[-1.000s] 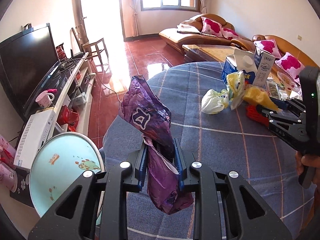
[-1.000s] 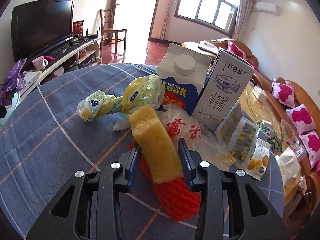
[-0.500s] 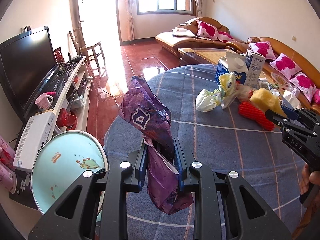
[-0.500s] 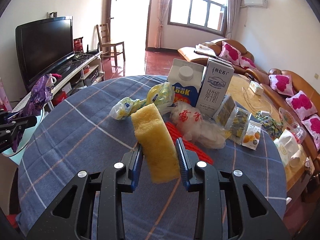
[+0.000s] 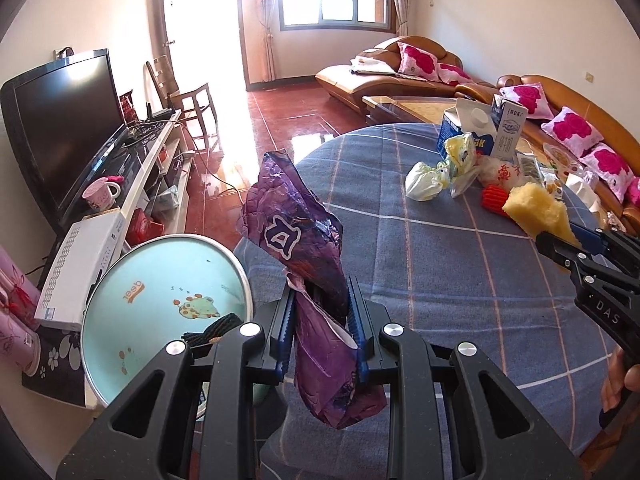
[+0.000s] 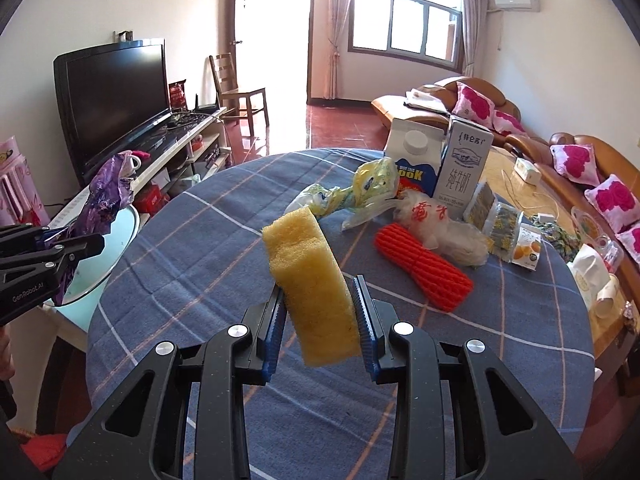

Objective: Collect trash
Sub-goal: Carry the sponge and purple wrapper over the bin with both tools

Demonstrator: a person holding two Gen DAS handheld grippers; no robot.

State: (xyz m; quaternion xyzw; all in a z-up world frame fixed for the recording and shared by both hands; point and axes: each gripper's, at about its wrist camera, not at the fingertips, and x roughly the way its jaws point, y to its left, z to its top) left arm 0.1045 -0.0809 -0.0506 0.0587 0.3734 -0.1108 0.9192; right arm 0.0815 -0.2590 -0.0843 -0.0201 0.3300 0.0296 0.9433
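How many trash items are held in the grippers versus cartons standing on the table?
Held in grippers: 2, the purple wrapper in the left gripper and the yellow sponge in the right gripper.
Cartons standing: 2, the blue carton and the white milk carton.
Total: 4
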